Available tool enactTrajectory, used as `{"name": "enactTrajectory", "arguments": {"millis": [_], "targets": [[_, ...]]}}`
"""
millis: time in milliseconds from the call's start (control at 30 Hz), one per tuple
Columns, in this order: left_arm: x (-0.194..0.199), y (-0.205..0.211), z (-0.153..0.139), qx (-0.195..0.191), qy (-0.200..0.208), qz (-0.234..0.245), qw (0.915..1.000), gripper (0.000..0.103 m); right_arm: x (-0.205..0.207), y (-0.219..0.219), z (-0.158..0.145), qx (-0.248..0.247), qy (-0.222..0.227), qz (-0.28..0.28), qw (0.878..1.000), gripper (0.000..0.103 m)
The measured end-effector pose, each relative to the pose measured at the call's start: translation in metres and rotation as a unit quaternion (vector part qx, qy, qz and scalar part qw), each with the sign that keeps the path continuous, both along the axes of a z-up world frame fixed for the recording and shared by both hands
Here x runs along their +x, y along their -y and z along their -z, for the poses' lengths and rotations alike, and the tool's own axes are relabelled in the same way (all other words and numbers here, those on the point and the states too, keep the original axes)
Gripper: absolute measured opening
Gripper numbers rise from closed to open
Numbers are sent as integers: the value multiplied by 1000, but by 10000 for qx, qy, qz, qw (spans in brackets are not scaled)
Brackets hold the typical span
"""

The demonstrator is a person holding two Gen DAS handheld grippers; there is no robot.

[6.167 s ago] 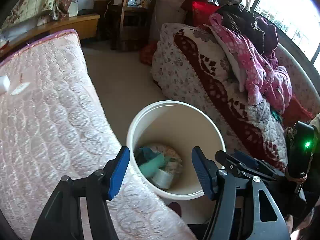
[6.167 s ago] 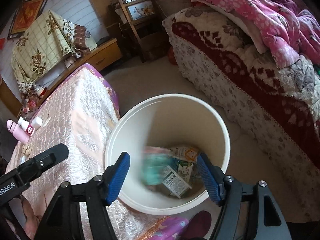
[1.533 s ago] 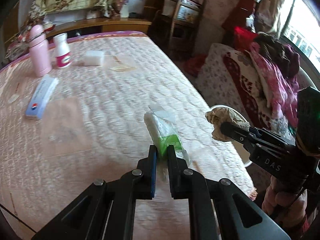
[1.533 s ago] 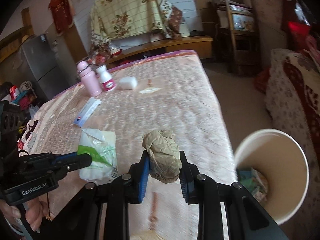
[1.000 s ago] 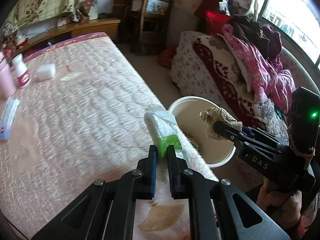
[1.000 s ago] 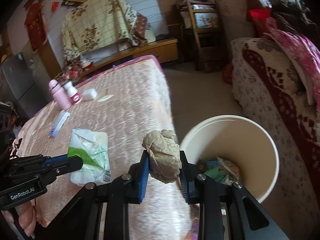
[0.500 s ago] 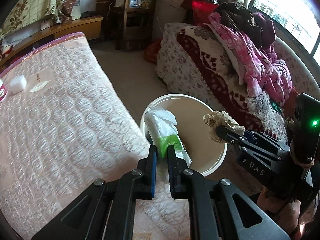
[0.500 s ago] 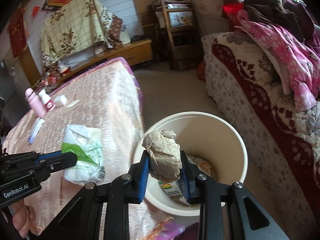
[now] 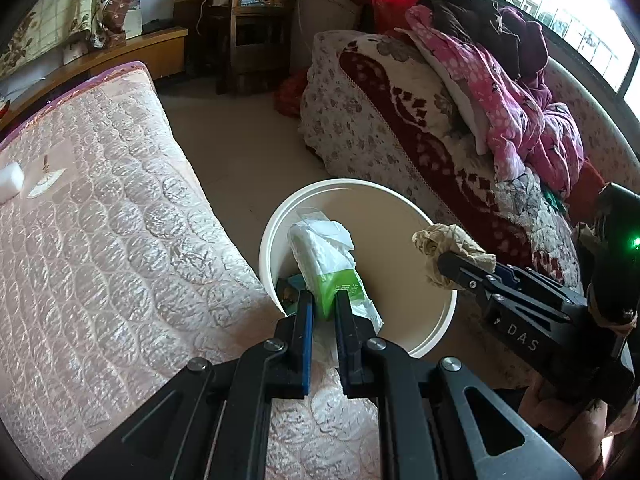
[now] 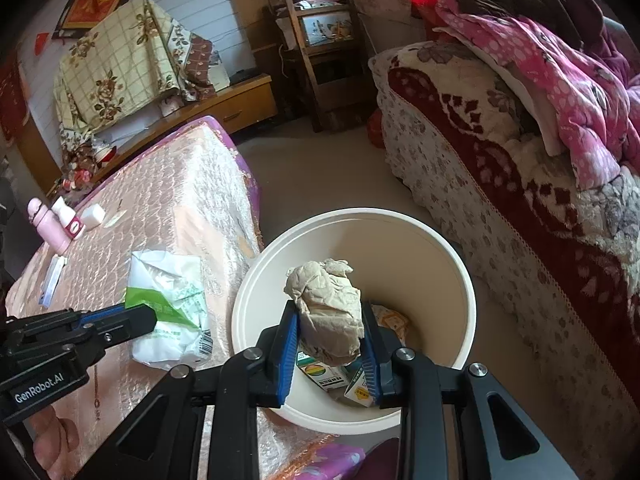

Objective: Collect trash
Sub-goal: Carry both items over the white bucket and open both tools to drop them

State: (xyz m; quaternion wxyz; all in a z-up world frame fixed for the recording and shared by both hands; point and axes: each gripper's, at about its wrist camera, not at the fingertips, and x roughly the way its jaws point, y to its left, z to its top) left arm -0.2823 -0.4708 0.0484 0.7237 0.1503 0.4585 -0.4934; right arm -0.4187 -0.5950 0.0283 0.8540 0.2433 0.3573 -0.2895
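Right now your left gripper [image 9: 322, 312] is clamped on a green-and-white plastic tissue pack [image 9: 326, 256], held over the 9 o'clock rim of the round cream plastic bin [image 9: 436, 320], which stands on the floor just beside the pink quilted mattress [image 9: 100, 248]. Your right gripper [image 10: 329, 340] is pinched tight on a crumpled brown paper wad [image 10: 328, 308], hanging above the bin's open mouth. Down inside, toward 6 o'clock, small printed cartons [image 10: 324, 376] lie on the bottom. At 3 o'clock sits a red-and-cream floral blanket [image 10: 500, 168].
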Motion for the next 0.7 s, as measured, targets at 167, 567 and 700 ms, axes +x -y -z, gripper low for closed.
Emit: {"name": "enactTrajectory", "arguments": {"millis": [167,567,700], "targets": [[1,7,6,-16,-75,78,9999,11,-2,8,5,100,-8,124,9999,32],[2,3,7,44,-165,17,9999,12,-7,18,13,373,-57,464,9982,70],[2,0,1,36,-101,-44,9999,20,-2,13,13,345,-104,381,9986,70]]}}
